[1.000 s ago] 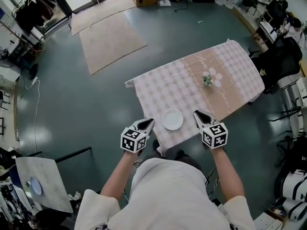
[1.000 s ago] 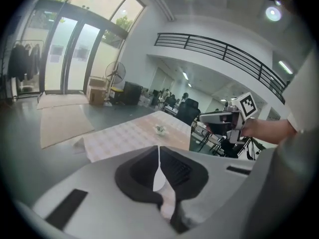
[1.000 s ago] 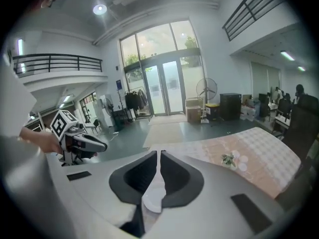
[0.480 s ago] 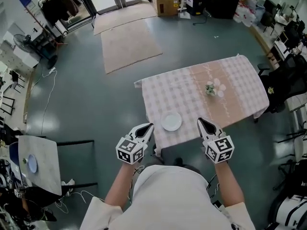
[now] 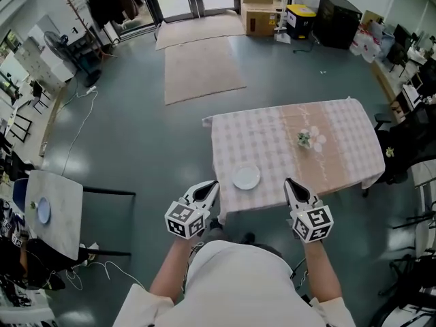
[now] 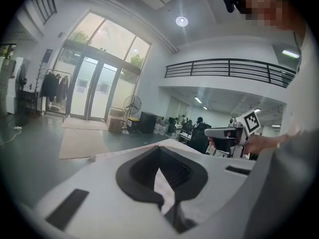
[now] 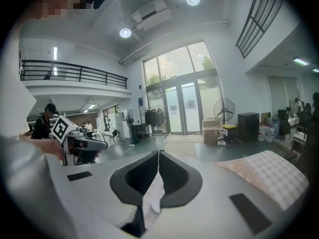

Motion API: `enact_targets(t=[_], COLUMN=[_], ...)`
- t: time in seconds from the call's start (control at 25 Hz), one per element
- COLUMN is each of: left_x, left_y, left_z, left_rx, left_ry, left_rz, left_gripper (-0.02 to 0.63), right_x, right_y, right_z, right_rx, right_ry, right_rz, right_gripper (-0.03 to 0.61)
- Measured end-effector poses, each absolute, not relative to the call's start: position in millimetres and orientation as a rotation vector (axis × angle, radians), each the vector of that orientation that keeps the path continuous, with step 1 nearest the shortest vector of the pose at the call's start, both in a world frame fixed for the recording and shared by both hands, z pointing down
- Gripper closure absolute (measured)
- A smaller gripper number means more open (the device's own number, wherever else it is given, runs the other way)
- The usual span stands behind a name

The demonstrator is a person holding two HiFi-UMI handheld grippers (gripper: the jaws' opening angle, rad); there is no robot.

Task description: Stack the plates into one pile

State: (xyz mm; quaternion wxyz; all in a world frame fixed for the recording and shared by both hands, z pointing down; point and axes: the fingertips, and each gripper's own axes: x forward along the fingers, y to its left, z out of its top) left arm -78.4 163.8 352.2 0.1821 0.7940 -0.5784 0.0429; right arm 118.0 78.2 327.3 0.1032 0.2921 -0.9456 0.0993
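A white plate (image 5: 246,178) lies near the front edge of the checked tablecloth table (image 5: 293,128); whether it is one plate or a pile I cannot tell. My left gripper (image 5: 212,184) hovers just left of the plate, off the table's corner, shut with nothing in it. My right gripper (image 5: 289,182) hangs to the plate's right at the table's front edge, also shut and empty. In the left gripper view the jaws (image 6: 160,151) meet at the tip and point across the room. In the right gripper view the jaws (image 7: 158,154) are pressed together too.
A small flower ornament (image 5: 304,139) stands on the beige runner mid-table. A second small table (image 5: 51,216) with a blue plate (image 5: 43,210) is at the far left. Rugs (image 5: 203,67) lie beyond, boxes (image 5: 257,19) by the doors, chairs at the right.
Both grippers have risen and drawn back from the table toward the person's body. The plate stays put on the cloth.
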Motion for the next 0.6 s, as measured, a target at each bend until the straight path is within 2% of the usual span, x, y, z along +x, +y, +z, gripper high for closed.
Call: enact_targets(t=[0.6], left_x=[-109], left_y=[156], left_z=[326], left_rx=[2.327], left_ry=[-1.588], left_rz=[0.097], left_gripper=[0.606], right_x=[105], right_y=[82], right_z=[292], right_rx=[1.005], right_ry=[-2.787], right_rz=[0.242], right_gripper=[0.546])
